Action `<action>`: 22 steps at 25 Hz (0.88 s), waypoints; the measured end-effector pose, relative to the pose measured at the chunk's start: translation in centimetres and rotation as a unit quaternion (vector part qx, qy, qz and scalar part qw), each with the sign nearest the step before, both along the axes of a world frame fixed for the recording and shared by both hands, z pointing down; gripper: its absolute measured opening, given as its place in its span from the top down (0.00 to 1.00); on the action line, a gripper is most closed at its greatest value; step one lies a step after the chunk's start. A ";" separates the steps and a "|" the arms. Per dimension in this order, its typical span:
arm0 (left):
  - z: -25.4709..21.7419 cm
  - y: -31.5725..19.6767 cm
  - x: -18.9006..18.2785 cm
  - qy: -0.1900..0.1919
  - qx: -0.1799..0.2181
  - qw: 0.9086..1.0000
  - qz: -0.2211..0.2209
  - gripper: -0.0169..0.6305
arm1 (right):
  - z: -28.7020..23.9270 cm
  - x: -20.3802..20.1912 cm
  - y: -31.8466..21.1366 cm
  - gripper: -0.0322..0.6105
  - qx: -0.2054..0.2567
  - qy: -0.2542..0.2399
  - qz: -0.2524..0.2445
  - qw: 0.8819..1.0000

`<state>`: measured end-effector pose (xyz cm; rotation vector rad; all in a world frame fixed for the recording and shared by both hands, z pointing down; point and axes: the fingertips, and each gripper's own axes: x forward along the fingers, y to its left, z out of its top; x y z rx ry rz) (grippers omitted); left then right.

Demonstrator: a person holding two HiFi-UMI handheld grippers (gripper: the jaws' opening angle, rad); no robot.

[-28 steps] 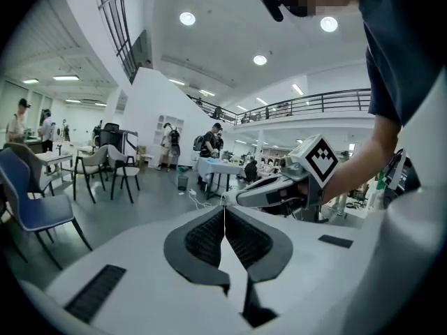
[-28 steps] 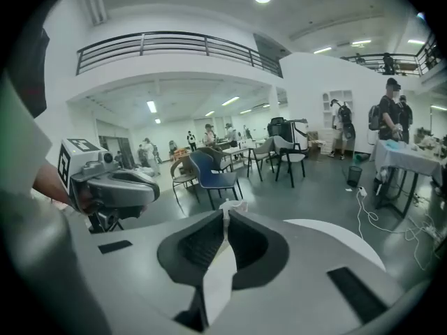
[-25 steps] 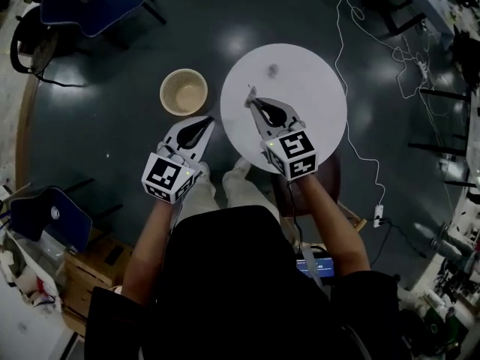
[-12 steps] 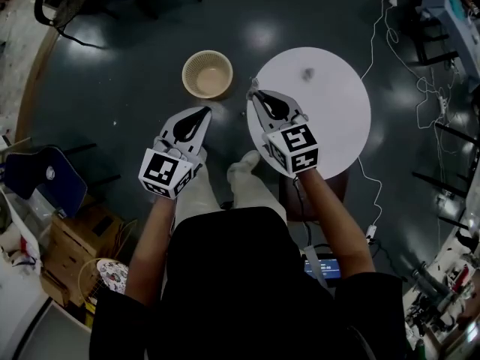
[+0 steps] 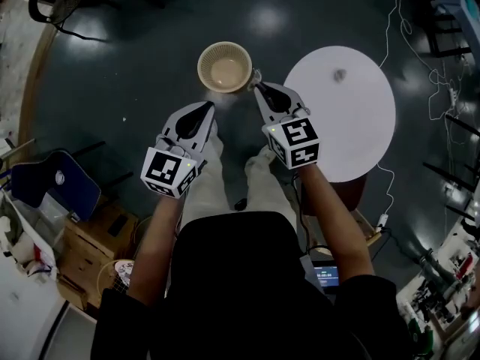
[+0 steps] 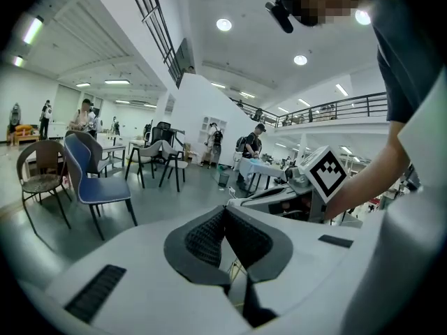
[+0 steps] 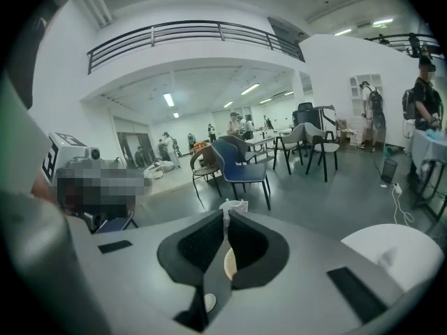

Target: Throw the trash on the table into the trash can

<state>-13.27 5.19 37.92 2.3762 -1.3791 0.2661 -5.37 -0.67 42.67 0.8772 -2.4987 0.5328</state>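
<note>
A beige woven trash can [image 5: 225, 67] stands on the dark floor, left of the round white table [image 5: 352, 137]. A small grey crumpled scrap [image 5: 340, 74] lies on the table's far part. My right gripper [image 5: 258, 85] is off the table's left edge, its tips close to the can's right rim, shut on a small white scrap [image 7: 232, 206]. Through its jaws, the right gripper view shows the can [image 7: 228, 264] below. My left gripper [image 5: 208, 107] hangs over the floor below the can, shut and holding nothing, as its own view shows [image 6: 225, 211].
A white cable [image 5: 390, 43] runs over the floor right of the table. A blue chair [image 5: 56, 190] and cardboard boxes [image 5: 97, 242] sit at the left. The person's legs [image 5: 225, 186] are between the grippers. Chairs, tables and people fill the hall [image 7: 241, 166].
The right gripper has moved left, from over the table to beside the trash can's rim, still shut on the scrap. The left gripper has stayed about where it was, beside it.
</note>
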 end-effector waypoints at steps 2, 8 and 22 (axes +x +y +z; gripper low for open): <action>1.3 -1.0 -1.7 0.001 -0.009 1.000 0.008 0.95 | 1.6 -1.7 -1.4 0.90 -0.006 0.004 0.011 1.000; 6.6 -3.6 -5.3 -0.010 -0.041 0.998 0.050 0.95 | 8.2 -6.1 -4.9 0.90 -0.035 0.022 0.043 0.998; 21.3 -8.8 -8.2 -0.020 -0.088 0.990 0.111 0.95 | 29.7 -10.0 -10.4 0.90 -0.124 0.072 0.090 0.986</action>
